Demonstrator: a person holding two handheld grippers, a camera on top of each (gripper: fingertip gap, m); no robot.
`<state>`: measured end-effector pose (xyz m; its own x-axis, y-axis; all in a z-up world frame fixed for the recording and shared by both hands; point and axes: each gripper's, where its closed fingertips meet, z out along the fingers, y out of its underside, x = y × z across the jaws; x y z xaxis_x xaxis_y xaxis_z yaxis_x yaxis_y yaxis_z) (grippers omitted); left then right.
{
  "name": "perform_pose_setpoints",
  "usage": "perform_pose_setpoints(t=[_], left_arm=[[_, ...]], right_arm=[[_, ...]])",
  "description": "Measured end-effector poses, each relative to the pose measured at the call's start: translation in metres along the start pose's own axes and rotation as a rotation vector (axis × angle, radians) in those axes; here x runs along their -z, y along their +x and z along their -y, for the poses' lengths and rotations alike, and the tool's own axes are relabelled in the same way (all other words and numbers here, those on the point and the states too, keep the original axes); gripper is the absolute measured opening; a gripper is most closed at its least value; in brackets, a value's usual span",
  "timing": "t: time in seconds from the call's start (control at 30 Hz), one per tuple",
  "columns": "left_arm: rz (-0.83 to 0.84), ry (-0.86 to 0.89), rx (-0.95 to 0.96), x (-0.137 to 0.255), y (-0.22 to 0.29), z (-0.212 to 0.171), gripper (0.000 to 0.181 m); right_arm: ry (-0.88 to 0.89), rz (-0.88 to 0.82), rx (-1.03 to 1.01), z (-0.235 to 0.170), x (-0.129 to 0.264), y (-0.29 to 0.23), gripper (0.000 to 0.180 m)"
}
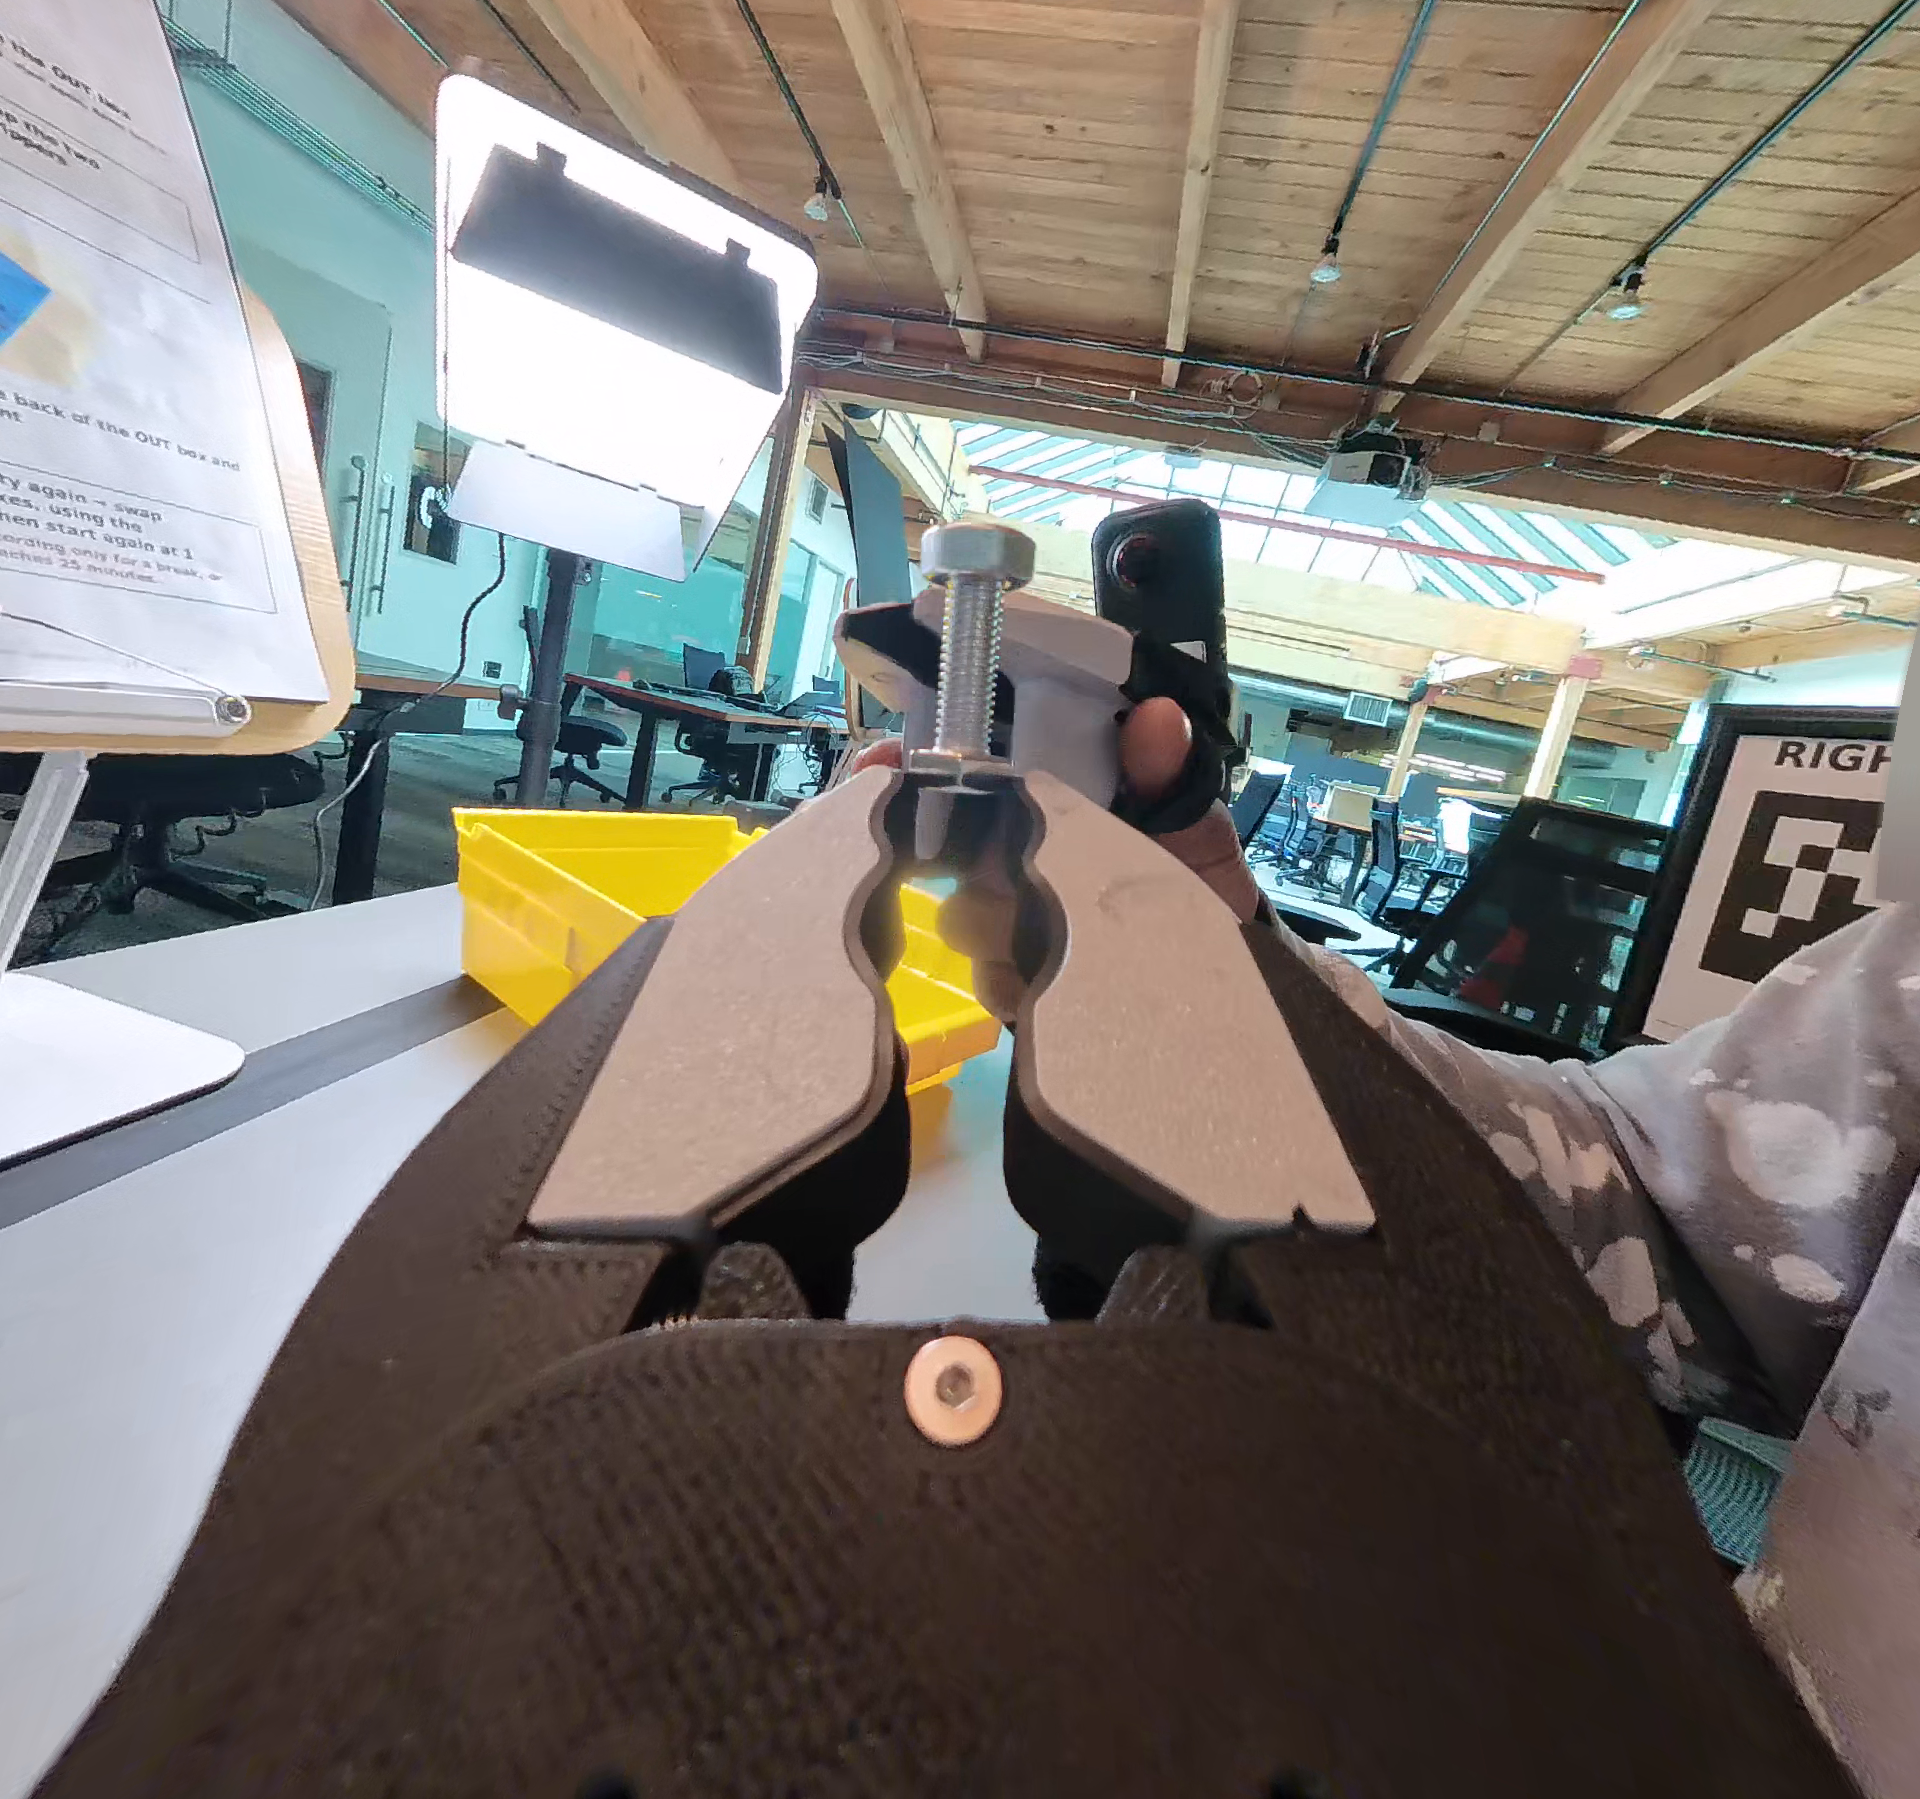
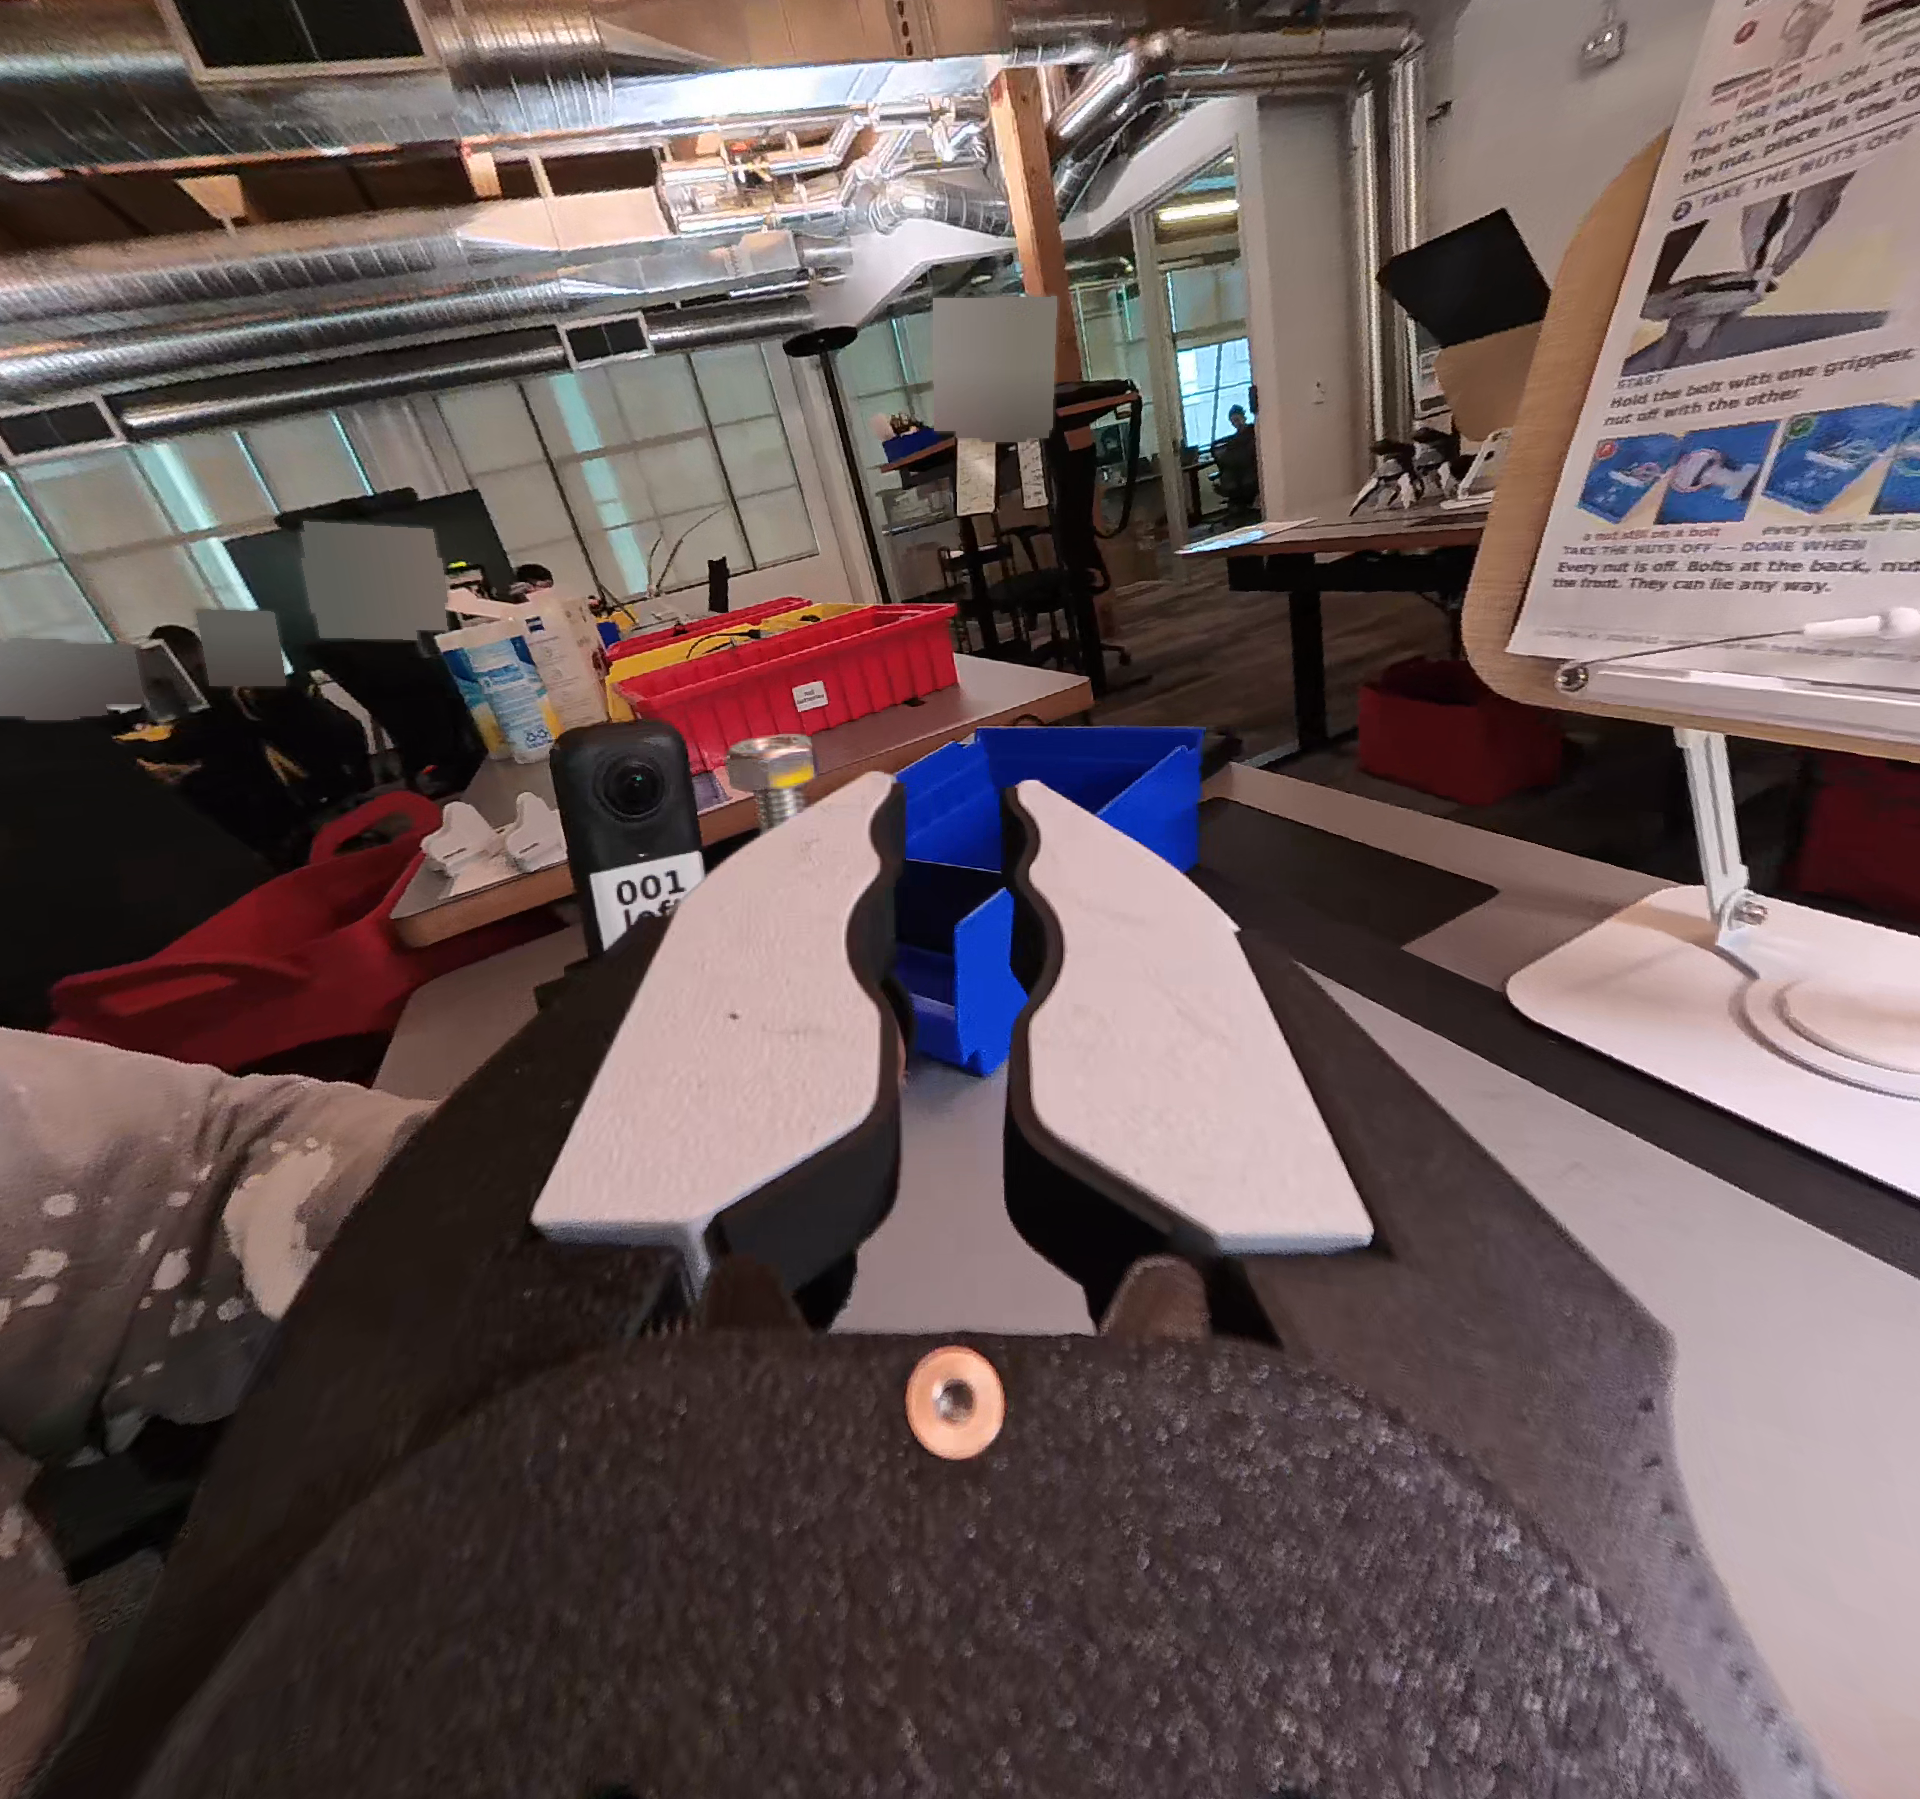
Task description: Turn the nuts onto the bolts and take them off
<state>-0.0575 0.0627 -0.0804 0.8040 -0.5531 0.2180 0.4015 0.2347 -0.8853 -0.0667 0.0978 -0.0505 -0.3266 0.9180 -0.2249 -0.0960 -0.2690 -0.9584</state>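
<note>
One bolt (image 1: pixel 967 653) stands upright, head up, at the tips of my left gripper (image 1: pixel 961 791). Its jaws are pressed in on the lower end of the shank, where a thin nut (image 1: pixel 956 765) sits level with the fingertips; I cannot tell whether the pads bear on the nut or on the thread just under it. The thread above the nut is bare up to the hex head.

My right gripper (image 2: pixel 954 799) is close behind the bolt in the left wrist view, with its fingers (image 1: pixel 1060 653) around the mid-shank region; that view does not show contact. In the right wrist view its jaws are spread with a clear gap and nothing between them. The bolt head (image 2: pixel 770 765) shows just left of the left fingertip, outside the gap.

A yellow bin (image 1: pixel 582 882) lies on the desk (image 1: pixel 208 1334) behind the left gripper. A blue bin (image 2: pixel 1049 819) lies on the desk beyond the right gripper and is seen through its gap. A document stand (image 2: pixel 1766 970) with a printed sheet (image 1: pixel 114 378) stands on the desk between the two bins, on the left of the left view and on the right of the right view. A panel lamp (image 1: pixel 613 326) is lit behind the yellow bin.
</note>
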Motion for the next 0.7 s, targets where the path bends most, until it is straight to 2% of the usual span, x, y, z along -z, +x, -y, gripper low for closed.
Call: perform_pose_setpoints(t=[0.2,0.23,0.27,0.33,0.6,0.67,0.7], left_arm=[[0.002,-0.008,0.008,-0.001,0.000,-0.005,0.017],[0.001,-0.006,0.008,-0.001,0.000,-0.005,0.017],[0.000,0.000,0.011,-0.001,0.000,-0.003,0.017],[-0.005,0.004,0.006,0.000,0.001,-0.001,0.017],[-0.011,-0.023,-0.004,-0.002,0.002,-0.007,0.017],[-0.019,-0.032,-0.003,-0.003,0.003,-0.010,0.017],[-0.024,-0.038,-0.002,-0.003,0.004,-0.011,0.017]], right_arm=[[-0.024,0.080,0.033,-0.004,-0.009,-0.026,0.028],[-0.021,0.078,0.034,-0.004,-0.009,-0.025,0.027],[-0.011,0.056,0.028,-0.002,-0.007,-0.020,0.016],[0.010,0.020,0.029,0.002,-0.002,-0.009,0.009],[-0.041,0.126,0.050,-0.007,-0.010,-0.034,0.031],[-0.053,0.140,0.054,-0.011,-0.012,-0.038,0.029],[-0.048,0.142,0.054,-0.011,-0.012,-0.038,0.021]])
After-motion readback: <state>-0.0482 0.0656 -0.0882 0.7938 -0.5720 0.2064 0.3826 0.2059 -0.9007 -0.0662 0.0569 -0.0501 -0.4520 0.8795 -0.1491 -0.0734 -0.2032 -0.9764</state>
